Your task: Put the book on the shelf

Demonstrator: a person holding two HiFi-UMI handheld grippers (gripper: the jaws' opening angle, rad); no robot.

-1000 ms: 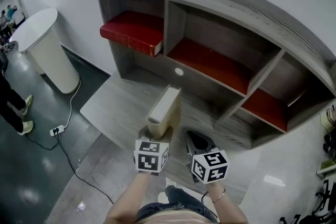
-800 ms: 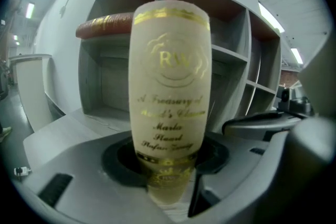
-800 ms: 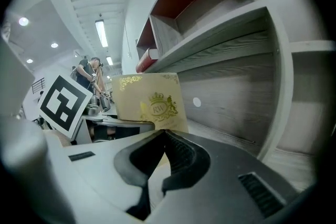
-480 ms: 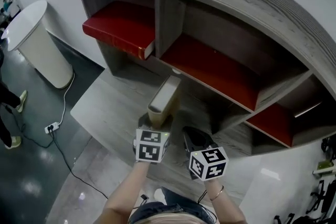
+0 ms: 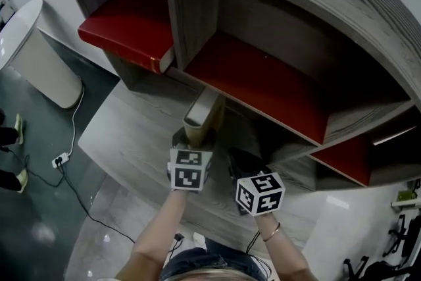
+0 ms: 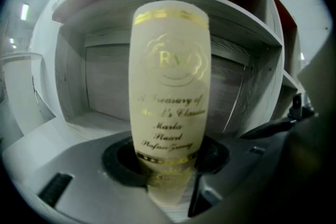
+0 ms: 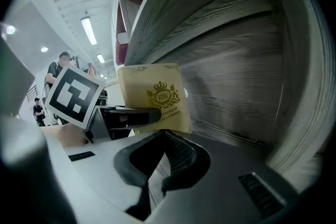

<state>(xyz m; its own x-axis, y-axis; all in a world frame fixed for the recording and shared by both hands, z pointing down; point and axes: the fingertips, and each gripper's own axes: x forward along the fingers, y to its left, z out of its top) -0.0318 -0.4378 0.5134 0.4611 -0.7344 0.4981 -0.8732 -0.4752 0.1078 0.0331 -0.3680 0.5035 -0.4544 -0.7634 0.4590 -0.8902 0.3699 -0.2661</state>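
My left hand-held gripper point(image 5: 195, 136) is clamped on the lower end of the cream book point(image 5: 202, 112), which stands upright at its 12 o'clock. In the left gripper view the jaws press on both covers and the gold-lettered spine faces the camera. The book sits just in front of the grey wooden shelf point(image 5: 181, 16), below the divider between the left and middle compartments. I cannot tell whether its lower edge touches the bench point(image 5: 125, 135).

My right hand-held gripper point(image 5: 240, 162) is at 4 o'clock of the left one, just beside it. Its jaws are closed tip to tip with nothing between them, and it is low over the bench.

A red book point(image 5: 125, 36) lies flat in the left compartment, at 10 o'clock from the cream book. The red-floored middle compartment opens at its 1 o'clock
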